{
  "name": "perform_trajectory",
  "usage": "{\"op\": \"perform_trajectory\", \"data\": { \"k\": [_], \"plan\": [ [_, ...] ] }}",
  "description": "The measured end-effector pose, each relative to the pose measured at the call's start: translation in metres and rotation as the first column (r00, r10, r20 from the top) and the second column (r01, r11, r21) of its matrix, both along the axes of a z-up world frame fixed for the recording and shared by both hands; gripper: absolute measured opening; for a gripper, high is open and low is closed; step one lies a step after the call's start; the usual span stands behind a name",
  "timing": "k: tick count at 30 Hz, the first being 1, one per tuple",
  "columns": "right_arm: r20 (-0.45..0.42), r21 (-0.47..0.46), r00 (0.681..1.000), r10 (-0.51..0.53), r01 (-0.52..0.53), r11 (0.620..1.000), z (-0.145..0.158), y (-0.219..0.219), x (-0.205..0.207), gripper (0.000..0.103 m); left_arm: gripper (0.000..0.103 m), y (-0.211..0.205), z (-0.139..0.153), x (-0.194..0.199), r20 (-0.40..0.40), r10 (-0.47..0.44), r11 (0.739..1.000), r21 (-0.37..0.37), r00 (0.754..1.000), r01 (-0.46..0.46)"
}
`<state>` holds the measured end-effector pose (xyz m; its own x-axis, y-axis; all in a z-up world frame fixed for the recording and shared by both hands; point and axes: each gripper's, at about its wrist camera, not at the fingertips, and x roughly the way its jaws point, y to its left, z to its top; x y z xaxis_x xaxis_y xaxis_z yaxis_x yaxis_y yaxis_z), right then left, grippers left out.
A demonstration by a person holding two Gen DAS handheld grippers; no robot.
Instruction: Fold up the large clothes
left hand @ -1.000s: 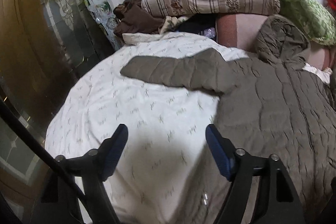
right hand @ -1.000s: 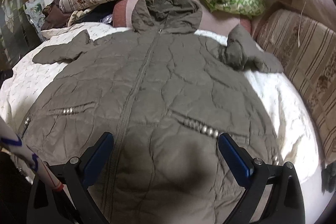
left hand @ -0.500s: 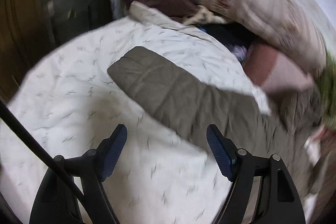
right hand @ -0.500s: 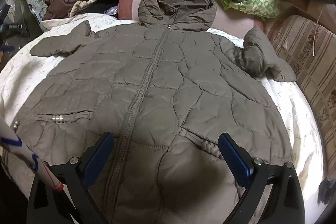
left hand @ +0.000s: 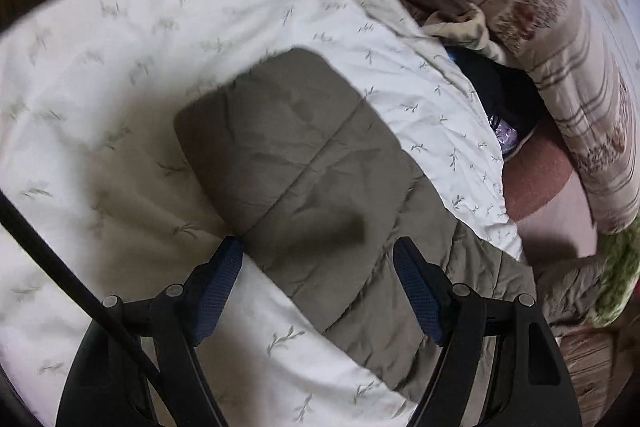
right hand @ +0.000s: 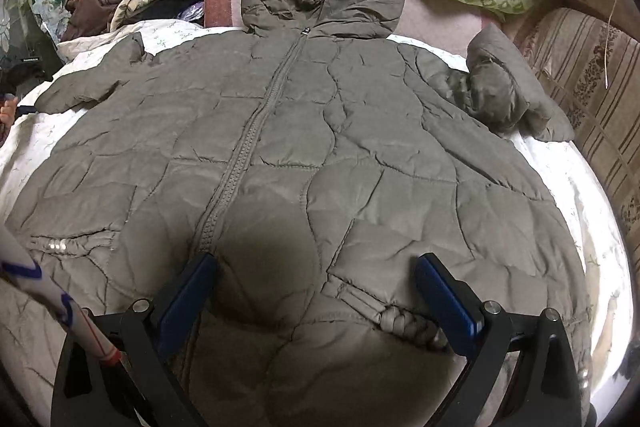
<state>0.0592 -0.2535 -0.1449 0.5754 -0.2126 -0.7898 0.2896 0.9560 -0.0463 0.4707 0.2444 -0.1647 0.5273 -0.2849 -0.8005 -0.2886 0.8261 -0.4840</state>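
left gripper (left hand: 318, 277) swung down over the jacket's left sleeve (left hand: 304, 179), now straddling it. right gripper (right hand: 316, 291) dropped closer to the jacket (right hand: 320, 147) front.

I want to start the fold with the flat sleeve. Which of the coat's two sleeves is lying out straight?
The sleeve under the left tool: that straight sleeve lies flat on the white sheet. The other sleeve, beside the striped cushion, is bunched.
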Motion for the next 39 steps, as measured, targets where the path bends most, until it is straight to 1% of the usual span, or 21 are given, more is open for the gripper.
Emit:
{"op": "perform_trajectory", "data": {
  "k": [2,4,6,8,10,14,17,20,21,22,23,24,25,26,28,31,33,34,36,37,39],
  "plan": [
    [-0.002,-0.005,1.000,-0.001,0.001,1.000,-0.004,0.000,0.002,0.102,0.077,-0.002,-0.006,0.005,0.001,0.000,1.000,0.005,1.000,0.000],
    [-0.005,-0.008,1.000,-0.001,0.001,1.000,-0.007,0.000,0.003,0.103,0.078,-0.006,-0.007,0.011,0.005,-0.010,1.000,0.030,1.000,0.010],
    [-0.005,-0.011,1.000,-0.002,0.002,1.000,-0.009,0.000,0.003,0.103,0.087,-0.009,-0.011,0.017,0.004,-0.022,0.999,0.046,1.000,0.022],
    [-0.005,-0.008,1.000,-0.002,0.002,1.000,-0.011,0.000,0.004,0.103,0.087,-0.011,-0.011,0.019,0.005,-0.020,0.998,0.060,1.000,0.020],
    [-0.002,-0.003,1.000,-0.003,0.003,1.000,-0.011,-0.001,0.004,0.103,0.087,-0.008,-0.010,0.016,0.013,0.004,0.999,0.049,1.000,-0.004],
    [0.007,-0.005,1.000,-0.004,0.004,1.000,-0.012,0.000,0.003,0.103,0.087,0.005,-0.010,0.003,0.034,0.066,0.998,-0.022,0.997,-0.066],
    [0.014,-0.006,1.000,-0.004,0.004,1.000,-0.015,0.001,0.002,0.103,0.087,0.002,-0.010,0.003,0.039,0.084,0.996,0.030,0.996,-0.085],
    [0.017,0.004,1.000,-0.003,0.003,1.000,-0.016,0.000,0.002,0.103,0.087,-0.016,-0.009,0.012,0.029,0.097,0.989,0.112,0.995,-0.100],
    [0.018,0.009,1.000,-0.003,0.003,1.000,-0.016,-0.001,0.002,0.103,0.084,-0.023,-0.009,0.015,0.024,0.080,0.988,0.131,0.997,-0.082],
    [0.020,0.011,1.000,-0.003,0.002,1.000,-0.017,-0.001,0.002,0.103,0.076,-0.032,-0.008,0.019,0.011,0.066,0.984,0.166,0.998,-0.067],
    [0.021,0.014,1.000,-0.003,0.002,1.000,-0.017,-0.001,0.002,0.103,0.052,-0.040,-0.005,0.021,0.001,0.055,0.978,0.202,0.998,-0.054],
    [0.021,0.014,1.000,-0.002,0.002,1.000,-0.017,-0.001,0.003,0.103,0.027,-0.046,-0.003,0.023,-0.007,0.030,0.980,0.198,1.000,-0.028],
    [0.021,0.014,1.000,-0.002,0.002,1.000,-0.017,-0.001,0.003,0.103,0.021,-0.052,0.002,0.023,-0.015,-0.005,0.989,0.148,1.000,0.007],
    [0.021,0.013,1.000,-0.002,0.002,1.000,-0.017,-0.001,0.003,0.103,0.018,-0.056,0.008,0.021,-0.007,-0.014,0.991,0.133,1.000,0.015],
    [0.021,0.017,1.000,-0.001,0.000,1.000,-0.018,-0.002,0.003,0.103,0.016,-0.069,0.030,0.011,0.039,-0.052,0.990,0.137,0.998,0.046],
    [0.027,0.031,1.000,0.001,-0.001,1.000,-0.019,-0.004,0.003,0.103,0.015,-0.099,0.070,-0.012,0.113,-0.145,0.982,0.137,0.983,0.129],
    [0.031,0.038,1.000,0.002,-0.004,0.999,-0.019,-0.004,0.003,0.103,0.014,-0.125,0.098,-0.031,0.157,-0.220,0.971,0.127,0.963,0.201],
    [0.033,0.041,0.999,0.003,-0.005,0.999,-0.020,-0.005,0.003,0.103,0.014,-0.143,0.113,-0.045,0.182,-0.267,0.961,0.122,0.946,0.248],
    [0.036,0.047,0.999,0.004,-0.006,0.999,-0.020,-0.006,0.002,0.103,0.014,-0.171,0.128,-0.065,0.219,-0.332,0.943,0.109,0.918,0.315],
    [0.038,0.049,0.999,0.005,-0.007,0.999,-0.020,-0.006,0.002,0.103,0.014,-0.191,0.135,-0.080,0.241,-0.378,0.926,0.090,0.894,0.367],
    [0.042,0.055,0.999,0.005,-0.007,0.998,-0.020,-0.007,0.002,0.103,0.014,-0.221,0.138,-0.099,0.259,-0.436,0.898,0.058,0.862,0.437]
  ]
}}
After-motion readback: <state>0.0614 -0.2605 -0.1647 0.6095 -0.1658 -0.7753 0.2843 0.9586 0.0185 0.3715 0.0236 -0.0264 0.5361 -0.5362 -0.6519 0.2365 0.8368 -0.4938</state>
